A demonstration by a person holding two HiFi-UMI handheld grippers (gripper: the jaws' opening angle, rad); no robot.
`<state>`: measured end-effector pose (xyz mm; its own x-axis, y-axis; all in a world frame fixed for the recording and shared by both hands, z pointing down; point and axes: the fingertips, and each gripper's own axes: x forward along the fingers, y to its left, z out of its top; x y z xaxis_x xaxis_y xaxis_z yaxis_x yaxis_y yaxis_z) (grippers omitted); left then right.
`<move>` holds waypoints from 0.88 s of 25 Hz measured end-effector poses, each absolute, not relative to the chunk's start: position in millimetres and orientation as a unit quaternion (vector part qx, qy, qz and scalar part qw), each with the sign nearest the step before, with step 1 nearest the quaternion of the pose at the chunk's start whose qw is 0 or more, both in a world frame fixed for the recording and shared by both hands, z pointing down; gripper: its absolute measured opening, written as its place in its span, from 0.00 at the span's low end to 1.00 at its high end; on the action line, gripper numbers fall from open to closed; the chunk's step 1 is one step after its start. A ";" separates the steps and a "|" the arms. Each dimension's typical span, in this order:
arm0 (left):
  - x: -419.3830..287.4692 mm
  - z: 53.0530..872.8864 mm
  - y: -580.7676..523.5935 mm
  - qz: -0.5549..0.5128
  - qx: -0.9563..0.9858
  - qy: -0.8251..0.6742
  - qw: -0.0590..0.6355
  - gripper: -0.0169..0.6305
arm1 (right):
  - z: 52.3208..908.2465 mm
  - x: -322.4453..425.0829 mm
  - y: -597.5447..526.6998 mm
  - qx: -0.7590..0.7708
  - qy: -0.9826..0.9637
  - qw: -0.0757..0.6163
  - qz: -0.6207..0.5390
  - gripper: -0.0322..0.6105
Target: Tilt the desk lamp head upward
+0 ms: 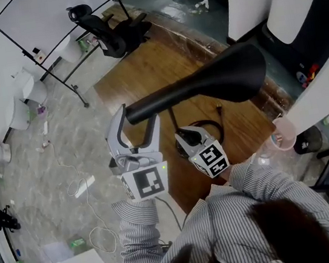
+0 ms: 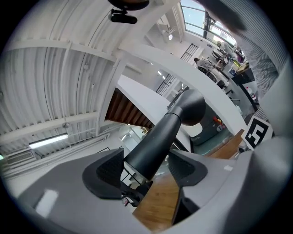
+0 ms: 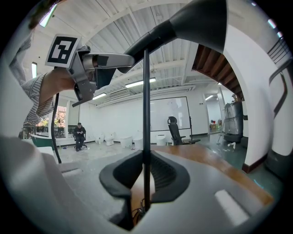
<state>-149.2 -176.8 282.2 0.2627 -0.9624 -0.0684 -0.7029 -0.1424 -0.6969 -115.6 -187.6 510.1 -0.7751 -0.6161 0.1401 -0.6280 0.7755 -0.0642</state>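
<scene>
A black desk lamp stands on the wooden table [image 1: 143, 70]. Its cone-shaped head [image 1: 223, 73] lies nearly level, wide end to the right. My left gripper [image 1: 138, 116] is shut on the head's narrow neck, which runs up between the pads in the left gripper view, lamp head [image 2: 187, 107], gripper [image 2: 146, 167]. Lower down, my right gripper [image 1: 185, 136] is shut on the thin upright pole [image 1: 172, 120]. In the right gripper view the pole [image 3: 146, 105] passes between the closed pads of that gripper [image 3: 145, 176], with the head [image 3: 197, 20] above. The lamp's base is hidden.
A black cord [image 1: 212, 123] loops on the table behind the right gripper. A pink cup [image 1: 284, 134] sits at the table's right edge. A black office chair [image 1: 106, 29] and a whiteboard [image 1: 44, 23] stand beyond the table. Cables [image 1: 77, 183] lie on the floor at left.
</scene>
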 end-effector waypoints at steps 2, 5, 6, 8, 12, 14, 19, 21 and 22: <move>-148.6 283.9 -177.8 -0.187 -0.734 0.574 0.311 0.51 | 510.5 -115.4 -188.8 0.331 -0.941 0.055 0.054 0.13; -147.7 286.5 -177.2 -0.161 -0.750 0.572 0.290 0.49 | 510.5 -115.1 -189.0 0.332 -0.940 0.055 0.055 0.13; -148.3 288.4 -176.8 -0.156 -0.755 0.572 0.280 0.49 | 510.6 -115.2 -188.9 0.333 -0.940 0.055 0.056 0.13; -149.6 291.0 -176.5 -0.149 -0.760 0.573 0.268 0.48 | 510.1 -115.8 -189.0 0.333 -0.939 0.055 0.057 0.13; -150.0 290.8 -177.6 -0.142 -0.762 0.577 0.256 0.47 | 507.6 -116.2 -190.1 0.334 -0.939 0.055 0.059 0.13; -149.7 293.5 -177.2 -0.138 -0.767 0.577 0.246 0.47 | 508.2 -116.2 -189.4 0.334 -0.939 0.056 0.061 0.13; -148.4 303.7 -176.0 -0.128 -0.777 0.575 0.223 0.43 | 510.4 -115.2 -188.6 0.334 -0.939 0.059 0.062 0.13; -149.1 306.3 -175.9 -0.128 -0.779 0.575 0.217 0.42 | 509.8 -116.0 -188.3 0.334 -0.939 0.060 0.062 0.13; -149.0 306.9 -176.3 -0.127 -0.779 0.575 0.215 0.42 | 509.3 -116.2 -188.5 0.334 -0.939 0.060 0.062 0.13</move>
<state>-149.0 -176.3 306.9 0.3066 -0.9506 -0.0489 -0.8411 -0.2465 -0.4814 -116.2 -188.5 509.3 -0.7700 -0.6191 0.1544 -0.6340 0.7697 -0.0752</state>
